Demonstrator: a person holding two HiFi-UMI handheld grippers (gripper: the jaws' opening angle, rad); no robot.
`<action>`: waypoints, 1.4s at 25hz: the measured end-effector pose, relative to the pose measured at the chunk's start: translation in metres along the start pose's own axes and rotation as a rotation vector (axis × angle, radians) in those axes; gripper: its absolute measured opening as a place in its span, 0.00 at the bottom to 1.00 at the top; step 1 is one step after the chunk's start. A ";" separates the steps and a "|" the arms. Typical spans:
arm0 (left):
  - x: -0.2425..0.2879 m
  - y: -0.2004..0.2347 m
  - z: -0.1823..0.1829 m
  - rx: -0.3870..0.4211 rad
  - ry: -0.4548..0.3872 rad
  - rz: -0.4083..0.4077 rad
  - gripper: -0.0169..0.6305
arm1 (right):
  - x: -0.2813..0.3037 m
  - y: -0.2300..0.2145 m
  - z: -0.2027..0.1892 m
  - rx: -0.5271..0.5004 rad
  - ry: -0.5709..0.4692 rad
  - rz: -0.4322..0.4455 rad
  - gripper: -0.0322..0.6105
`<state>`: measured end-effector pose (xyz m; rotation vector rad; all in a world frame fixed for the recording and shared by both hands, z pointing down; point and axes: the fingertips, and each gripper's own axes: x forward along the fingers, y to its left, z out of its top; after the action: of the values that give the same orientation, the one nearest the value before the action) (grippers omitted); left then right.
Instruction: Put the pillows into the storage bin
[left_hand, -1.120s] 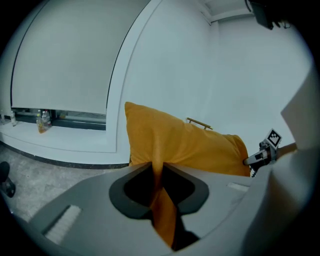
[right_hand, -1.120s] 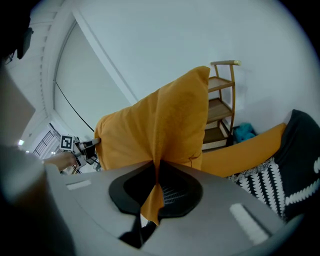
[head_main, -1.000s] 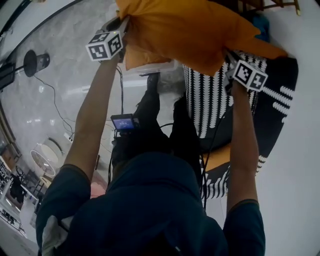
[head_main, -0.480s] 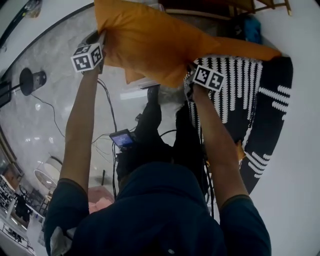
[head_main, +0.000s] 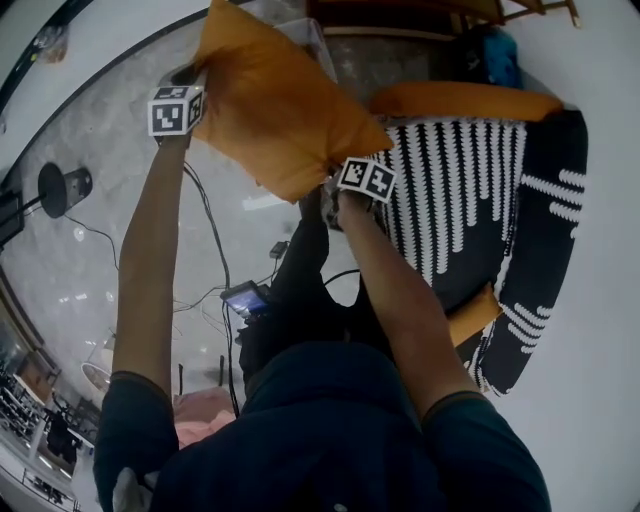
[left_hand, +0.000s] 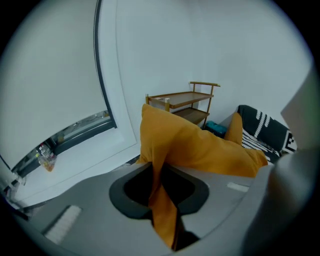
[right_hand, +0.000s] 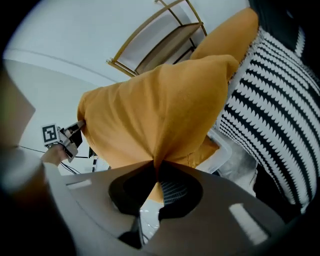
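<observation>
Now the left gripper (left_hand: 160, 192) and the right gripper (right_hand: 155, 172) are each pinched shut on opposite corners of the orange pillow (head_main: 280, 110), held aloft by the clear storage bin (right_hand: 227, 150). Since a second ago it has swung left, off the striped throw (head_main: 450, 190).

Bright, even indoor light, strong fisheye curving and dark vignetted corners.
</observation>
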<state>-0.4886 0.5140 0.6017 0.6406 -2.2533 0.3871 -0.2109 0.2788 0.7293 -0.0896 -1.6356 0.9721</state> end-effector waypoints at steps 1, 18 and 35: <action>0.007 0.001 0.001 0.019 0.014 -0.006 0.11 | 0.008 0.000 -0.006 0.018 0.017 0.000 0.09; 0.085 -0.006 -0.015 0.227 0.164 -0.058 0.13 | 0.102 0.008 -0.097 0.172 0.249 -0.016 0.09; 0.067 -0.056 -0.019 0.280 0.140 -0.107 0.17 | 0.078 0.044 -0.062 -0.068 0.255 0.030 0.23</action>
<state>-0.4859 0.4546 0.6680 0.8470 -2.0389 0.6805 -0.2025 0.3826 0.7618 -0.2737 -1.4351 0.8888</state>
